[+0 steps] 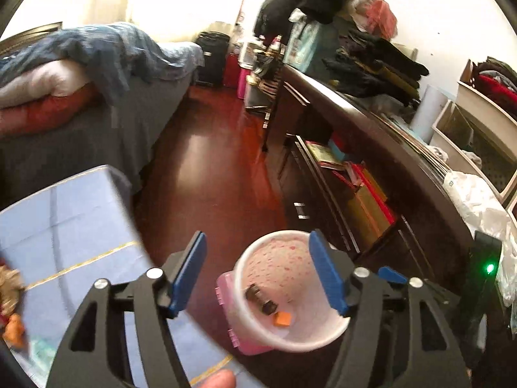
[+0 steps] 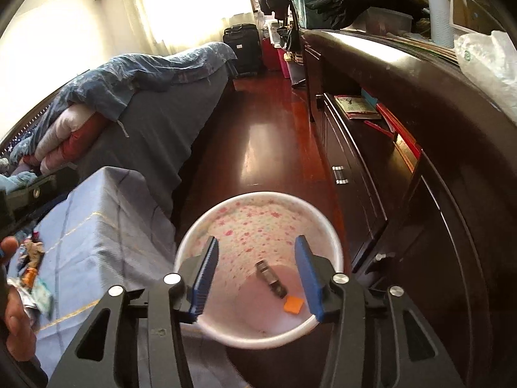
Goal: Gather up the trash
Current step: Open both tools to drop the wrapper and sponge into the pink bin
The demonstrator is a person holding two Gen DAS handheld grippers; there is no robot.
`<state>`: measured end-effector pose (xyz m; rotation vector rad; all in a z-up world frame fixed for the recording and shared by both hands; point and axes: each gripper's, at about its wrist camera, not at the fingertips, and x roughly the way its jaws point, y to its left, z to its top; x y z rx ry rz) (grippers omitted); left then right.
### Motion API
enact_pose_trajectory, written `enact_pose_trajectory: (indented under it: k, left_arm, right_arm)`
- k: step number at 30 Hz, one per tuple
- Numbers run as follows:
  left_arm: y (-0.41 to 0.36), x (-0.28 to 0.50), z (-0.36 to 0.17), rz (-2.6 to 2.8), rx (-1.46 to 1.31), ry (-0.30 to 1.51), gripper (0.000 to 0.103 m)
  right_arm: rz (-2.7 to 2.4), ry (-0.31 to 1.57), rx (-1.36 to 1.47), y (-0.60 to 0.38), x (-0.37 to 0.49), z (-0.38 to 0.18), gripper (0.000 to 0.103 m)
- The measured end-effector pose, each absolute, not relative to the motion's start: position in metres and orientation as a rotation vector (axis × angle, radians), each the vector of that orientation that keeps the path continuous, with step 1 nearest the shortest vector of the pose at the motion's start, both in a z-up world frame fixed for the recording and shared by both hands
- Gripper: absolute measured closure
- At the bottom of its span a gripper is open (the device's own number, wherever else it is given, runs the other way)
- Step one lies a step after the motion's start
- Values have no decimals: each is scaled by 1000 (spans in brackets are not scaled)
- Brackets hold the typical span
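Observation:
A white bin with a pink star pattern (image 2: 258, 226) stands on the dark red floor beside a blue-clothed table (image 2: 97, 220). Inside lie a dark wrapper (image 2: 270, 280) and an orange scrap (image 2: 293, 305). My right gripper (image 2: 260, 278) is open and empty right above the bin's mouth. My left gripper (image 1: 258, 271) is open and empty, over the gap between the table (image 1: 64, 226) and the bin (image 1: 281, 258), its right finger over the bin's rim. Several pieces of trash (image 2: 30, 268) lie on the table's left; they also show in the left wrist view (image 1: 11, 307).
A bed (image 2: 145, 123) with a blue quilt stands at the left. A dark dresser (image 2: 436, 161) with open drawers runs along the right, with a white plastic bag (image 2: 488, 61) and folded clothes on top. A black suitcase (image 2: 242, 48) stands far back.

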<state>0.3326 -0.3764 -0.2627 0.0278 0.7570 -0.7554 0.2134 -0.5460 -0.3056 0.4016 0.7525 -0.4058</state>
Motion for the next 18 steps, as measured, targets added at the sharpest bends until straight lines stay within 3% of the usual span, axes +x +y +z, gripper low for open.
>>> enact_pose_trajectory:
  k: [9, 18]
  left_arm:
    - [-264, 300, -243, -466, 91, 683, 18]
    - [-135, 307, -242, -78, 52, 698, 7]
  right_arm:
    - [-254, 681, 276, -447, 206, -259, 19]
    - [-58, 677, 170, -356, 221, -240, 17]
